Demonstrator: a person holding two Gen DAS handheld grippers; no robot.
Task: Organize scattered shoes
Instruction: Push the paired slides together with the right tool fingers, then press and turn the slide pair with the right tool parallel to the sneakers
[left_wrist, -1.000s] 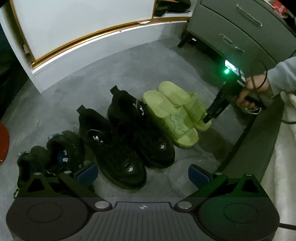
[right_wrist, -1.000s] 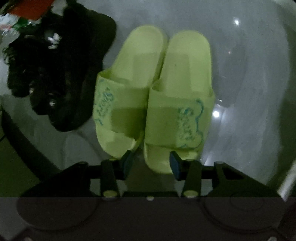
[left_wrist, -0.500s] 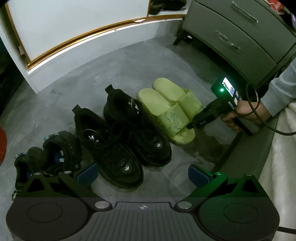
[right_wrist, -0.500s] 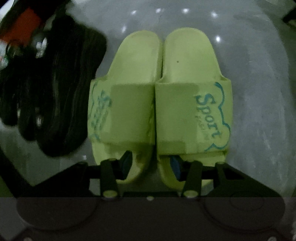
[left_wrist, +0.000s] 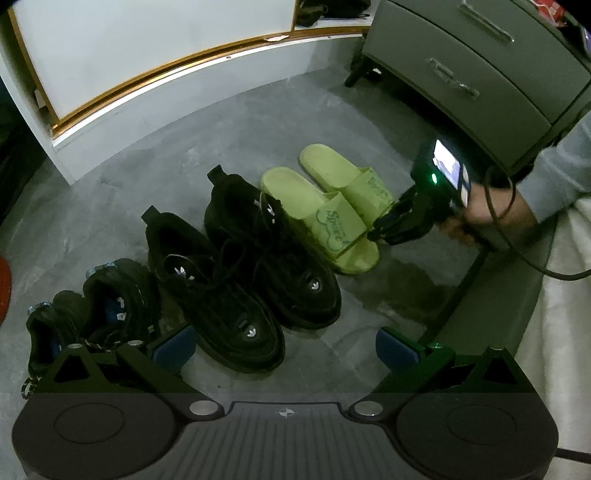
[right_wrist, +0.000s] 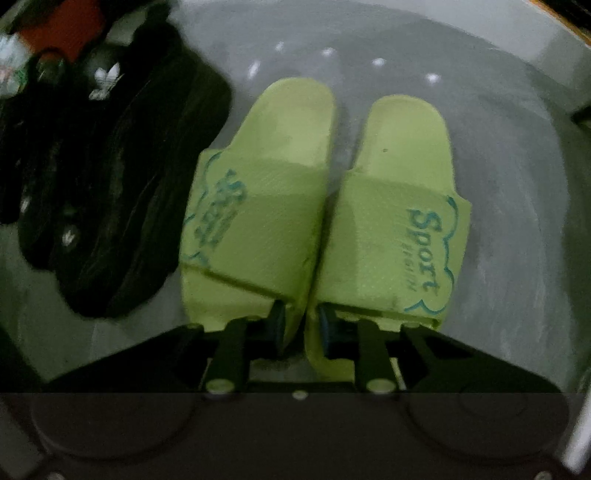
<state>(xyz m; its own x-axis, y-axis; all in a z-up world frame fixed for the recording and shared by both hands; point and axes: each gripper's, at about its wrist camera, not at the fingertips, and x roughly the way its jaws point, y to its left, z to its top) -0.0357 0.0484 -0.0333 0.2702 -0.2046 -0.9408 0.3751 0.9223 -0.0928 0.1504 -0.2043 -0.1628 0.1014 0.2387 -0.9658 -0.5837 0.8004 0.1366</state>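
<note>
My right gripper (right_wrist: 301, 325) is closing, one finger inside each green slide (right_wrist: 258, 221), pinching their adjoining inner walls together. The slides lie on the grey floor (left_wrist: 258, 122), at 3 o'clock of the black sneakers (left_wrist: 258, 273). My left gripper (left_wrist: 284, 345) hovers with jaws wide apart, empty, above the sneaker row

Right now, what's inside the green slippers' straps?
The right gripper fingers, one under each green slipper strap, jaws closing on the two inner walls. Fingertips are covered by the straps.
</note>
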